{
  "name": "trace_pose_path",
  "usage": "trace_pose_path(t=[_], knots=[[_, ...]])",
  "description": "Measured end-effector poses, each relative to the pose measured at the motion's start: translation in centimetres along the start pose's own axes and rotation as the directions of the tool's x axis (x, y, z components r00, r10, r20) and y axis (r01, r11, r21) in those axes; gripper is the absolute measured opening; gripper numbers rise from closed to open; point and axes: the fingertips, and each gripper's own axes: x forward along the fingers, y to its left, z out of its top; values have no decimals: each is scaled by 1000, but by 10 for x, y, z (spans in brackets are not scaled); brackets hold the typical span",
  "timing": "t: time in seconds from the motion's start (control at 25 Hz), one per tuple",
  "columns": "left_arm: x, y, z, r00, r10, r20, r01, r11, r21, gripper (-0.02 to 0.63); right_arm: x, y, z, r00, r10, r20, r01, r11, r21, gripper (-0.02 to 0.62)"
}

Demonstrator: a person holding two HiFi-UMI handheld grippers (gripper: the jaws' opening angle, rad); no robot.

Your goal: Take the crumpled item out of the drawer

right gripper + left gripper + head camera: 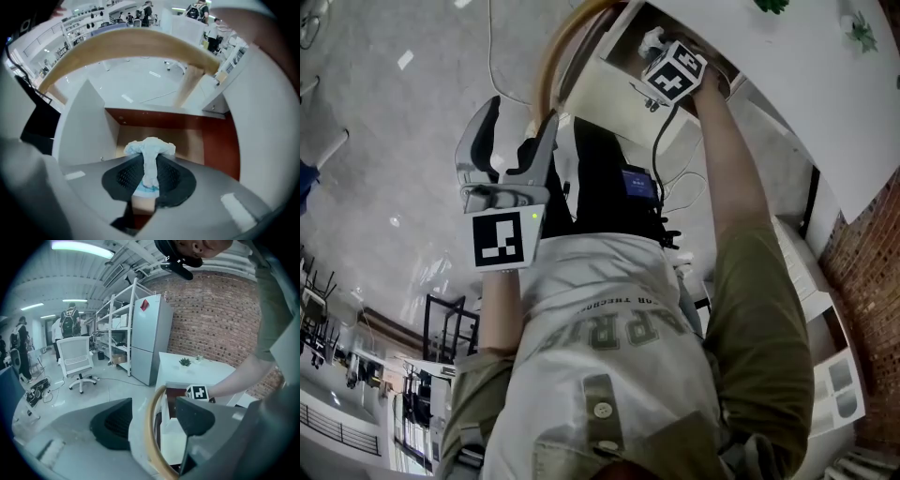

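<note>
At the one drawer (pixel 164 118), the right gripper (pixel 149 177) clenches one crumpled item (pixel 149 149); the left gripper (pixel 154 423) gapes.

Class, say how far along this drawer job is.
Done: the drawer stands open. In hand: the right gripper is shut on the crumpled white item inside it. Left: lifting it clear of the drawer. The left gripper hangs open.

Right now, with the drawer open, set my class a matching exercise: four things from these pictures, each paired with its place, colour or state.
1 crumpled item
2 left claw
3 fridge
4 potted plant

A silver-grey
B on the white table
C jaws apart
D pinched in the right claw

Pairs: 1-D, 2-C, 3-A, 4-B.
</note>
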Motion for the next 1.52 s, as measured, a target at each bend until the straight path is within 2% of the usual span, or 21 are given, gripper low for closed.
trace_pose_path(t=[0.2, 0.32, 0.4, 0.48, 0.64, 0.84, 0.96, 1.16, 1.32, 1.4, 1.52], knots=[[-10, 11, 16, 998, -39, 49, 37, 998, 43, 302, -49, -6, 14, 995, -87, 54, 84, 995, 46, 69], [-27, 8, 30, 993, -83, 86, 76, 994, 82, 302, -93, 1, 14, 982, -154, 105, 142, 983, 116, 69], [-41, 4, 42, 986, -123, 115, 111, 988, 105, 302, -129, 6, 15, 960, -235, 151, 209, 964, 166, 69], [-53, 5, 55, 980, -134, 146, 117, 985, 125, 302, -167, 10, 17, 924, -330, 194, 286, 931, 226, 69], [-75, 0, 82, 952, -214, 217, 167, 961, 219, 302, -238, 25, 15, 826, -512, 236, 403, 828, 390, 69], [-106, -16, 99, 924, -288, 254, 208, 932, 298, 302, -308, 59, 7, 721, -651, 238, 434, 692, 577, 69], [-123, -31, 108, 899, -334, 284, 239, 917, 321, 302, -342, 77, -1, 662, -714, 227, 419, 604, 679, 69], [-147, -49, 125, 860, -383, 338, 256, 895, 365, 302, -394, 102, -16, 551, -809, 204, 391, 466, 794, 69], [-165, -52, 135, 838, -407, 363, 261, 884, 388, 302, -433, 125, -24, 463, -867, 187, 320, 360, 876, 69], [-172, -55, 138, 830, -416, 371, 264, 880, 395, 302, -449, 136, -26, 423, -887, 186, 270, 319, 908, 69], [-182, -60, 143, 817, -430, 385, 267, 873, 409, 301, -470, 153, -26, 369, -910, 191, 220, 285, 933, 69]])
